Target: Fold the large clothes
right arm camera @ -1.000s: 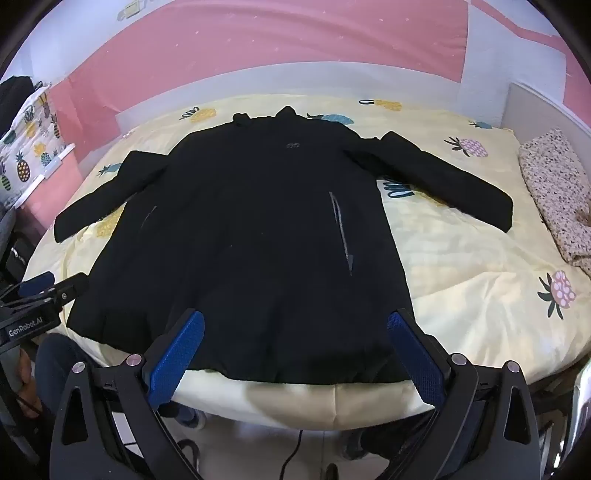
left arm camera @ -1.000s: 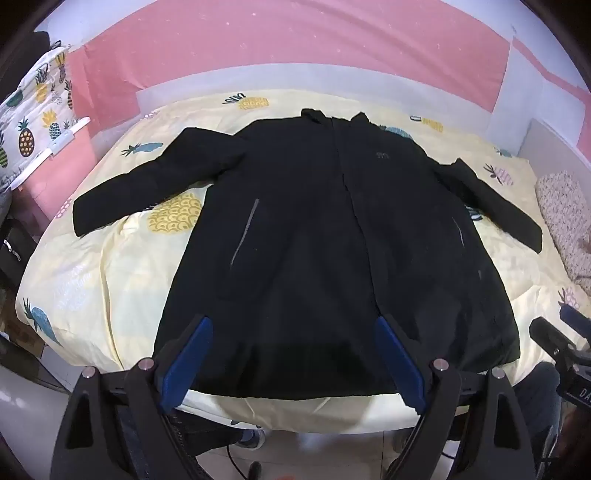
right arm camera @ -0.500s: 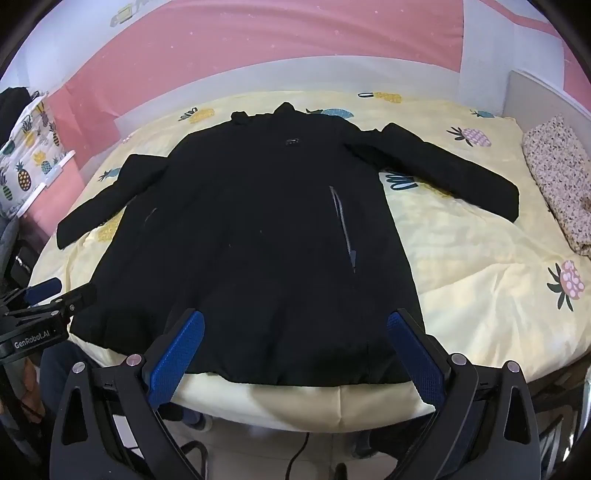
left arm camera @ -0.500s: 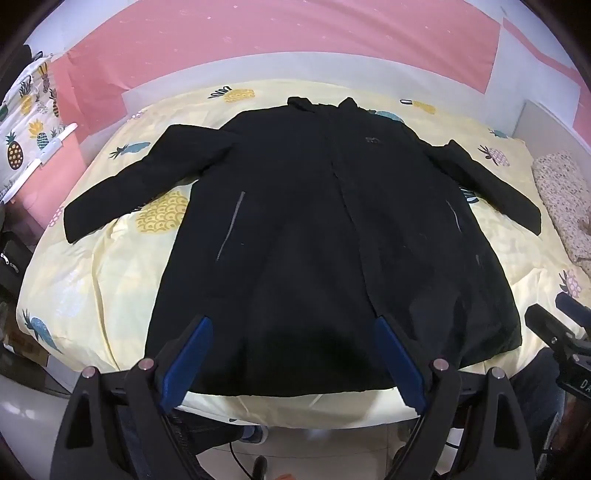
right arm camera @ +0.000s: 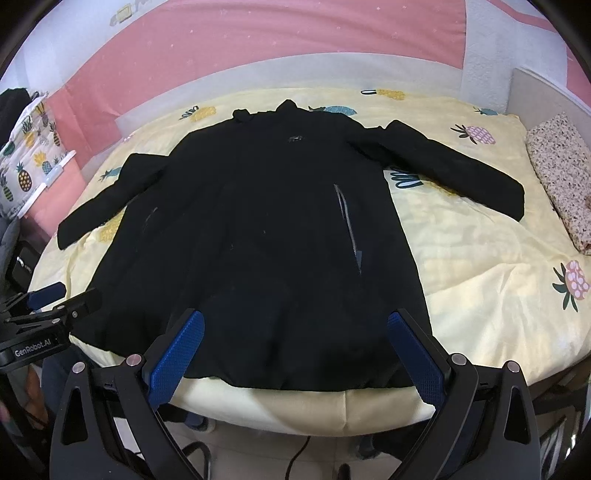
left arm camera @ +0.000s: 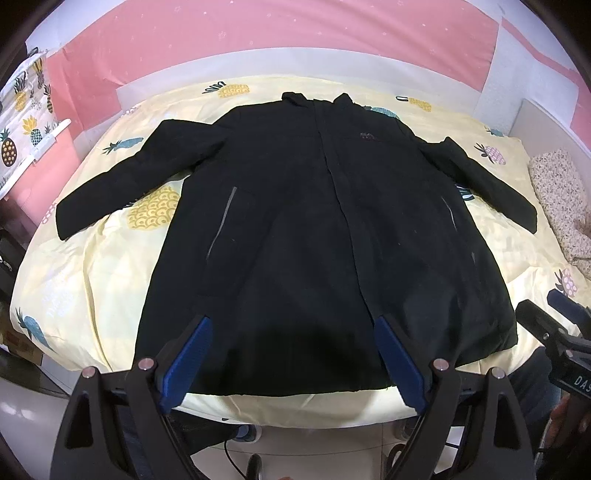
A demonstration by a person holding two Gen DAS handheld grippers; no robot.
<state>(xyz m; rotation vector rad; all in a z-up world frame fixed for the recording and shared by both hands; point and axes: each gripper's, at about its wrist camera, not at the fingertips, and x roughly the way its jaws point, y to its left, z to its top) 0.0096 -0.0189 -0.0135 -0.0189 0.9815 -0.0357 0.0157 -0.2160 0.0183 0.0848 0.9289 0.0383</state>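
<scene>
**Both grippers poised at the coat hem, nothing held**

A black coat [left arm camera: 295, 229] lies flat and front-up on the yellow pineapple-print bedsheet [left arm camera: 92, 266], collar toward the pink wall [left arm camera: 258, 33], both sleeves spread outward. Its hem sits at the near edge of the bed.

The left gripper [left arm camera: 293, 360] is level over the hem, left of the coat's centre seam, jaws spread wide, clear of the fabric. The right gripper [right arm camera: 295, 360] stands likewise over the hem, toward the coat's right side, jaws spread wide, empty. A speckled folded cloth [right arm camera: 561, 173] lies beyond the coat's right sleeve.
</scene>
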